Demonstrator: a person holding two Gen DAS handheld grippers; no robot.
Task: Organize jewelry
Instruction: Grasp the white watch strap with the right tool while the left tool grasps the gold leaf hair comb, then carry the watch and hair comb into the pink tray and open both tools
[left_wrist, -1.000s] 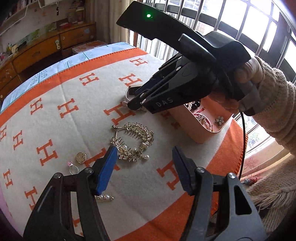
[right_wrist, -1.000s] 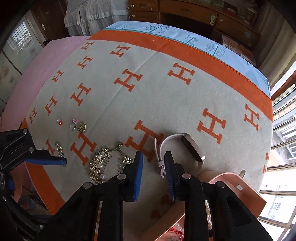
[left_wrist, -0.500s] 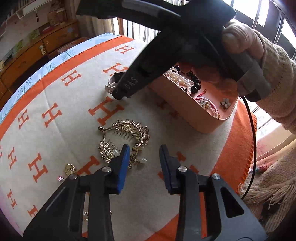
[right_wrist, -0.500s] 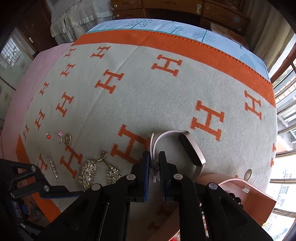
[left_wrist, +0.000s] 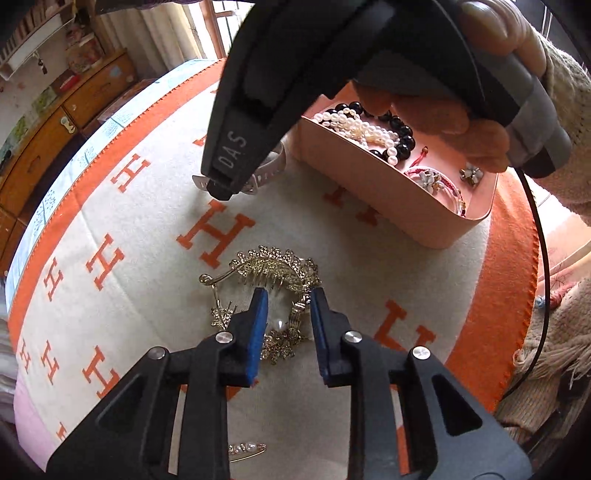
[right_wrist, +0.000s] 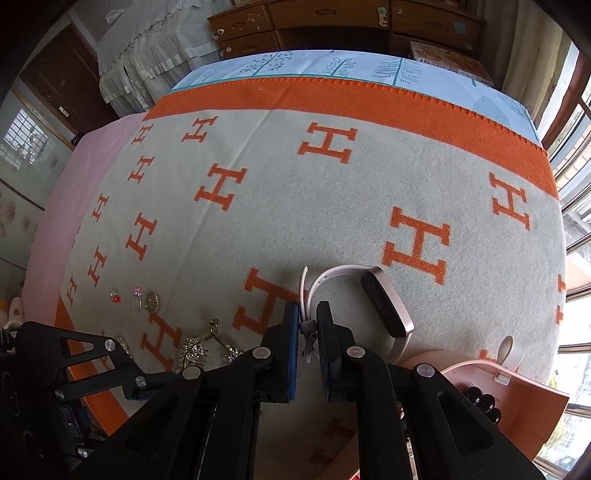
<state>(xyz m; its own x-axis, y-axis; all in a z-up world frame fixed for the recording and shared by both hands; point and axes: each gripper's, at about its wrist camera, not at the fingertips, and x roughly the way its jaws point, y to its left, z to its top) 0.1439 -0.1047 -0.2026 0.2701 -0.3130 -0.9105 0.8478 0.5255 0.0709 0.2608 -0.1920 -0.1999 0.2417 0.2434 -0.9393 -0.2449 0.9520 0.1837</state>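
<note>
A gold hair comb with pearls (left_wrist: 273, 280) lies on the H-patterned blanket (left_wrist: 147, 258). My left gripper (left_wrist: 289, 295) hovers over its right part, jaws narrowly apart around a pearl, not clamped. A smartwatch with a pale pink strap (right_wrist: 384, 302) lies beside the pink jewelry box (left_wrist: 388, 177). My right gripper (right_wrist: 307, 308) is shut on the watch strap (right_wrist: 308, 295); it also shows in the left wrist view (left_wrist: 221, 188). The comb also shows in the right wrist view (right_wrist: 201, 347).
The box holds pearl and black bead strands (left_wrist: 369, 125) and flower pieces (left_wrist: 432, 177). Small rings and a gold brooch (right_wrist: 140, 297) lie at the blanket's left. A pearl hairpin (left_wrist: 245, 448) lies near me. Wooden drawers (right_wrist: 332, 22) stand beyond the bed.
My left gripper has moved forward over the comb and narrowed its jaws. My right gripper has lowered onto the watch strap and closed on it.
</note>
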